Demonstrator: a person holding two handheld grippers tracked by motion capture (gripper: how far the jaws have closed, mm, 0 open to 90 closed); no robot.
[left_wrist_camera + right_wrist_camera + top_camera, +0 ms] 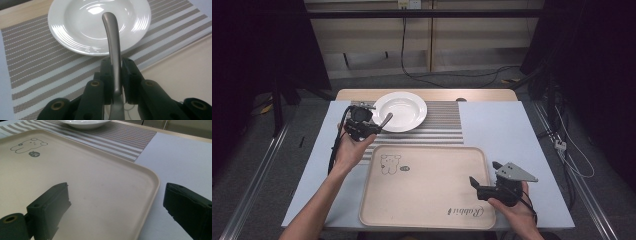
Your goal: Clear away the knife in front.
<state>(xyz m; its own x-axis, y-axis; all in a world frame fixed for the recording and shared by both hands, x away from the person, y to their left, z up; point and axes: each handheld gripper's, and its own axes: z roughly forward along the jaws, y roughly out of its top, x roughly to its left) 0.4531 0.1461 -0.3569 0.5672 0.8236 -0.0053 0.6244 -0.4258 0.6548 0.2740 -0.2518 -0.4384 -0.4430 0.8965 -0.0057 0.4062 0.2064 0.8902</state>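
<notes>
The left gripper (115,72) clamps a metal utensil (112,47) mid-handle, its end poised over the plate (75,30) on the mat (447,125); stiff, slick steel likely twists unless squeezed flatwise. The right gripper (117,207) gapes wide across the tray's (100,185) edge.

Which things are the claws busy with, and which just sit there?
In use:
left claw, shut on a metal utensil handle
white plate, just ahead of it
beige tray, its edge between the open right claw

Just lying about:
striped placemat
</notes>
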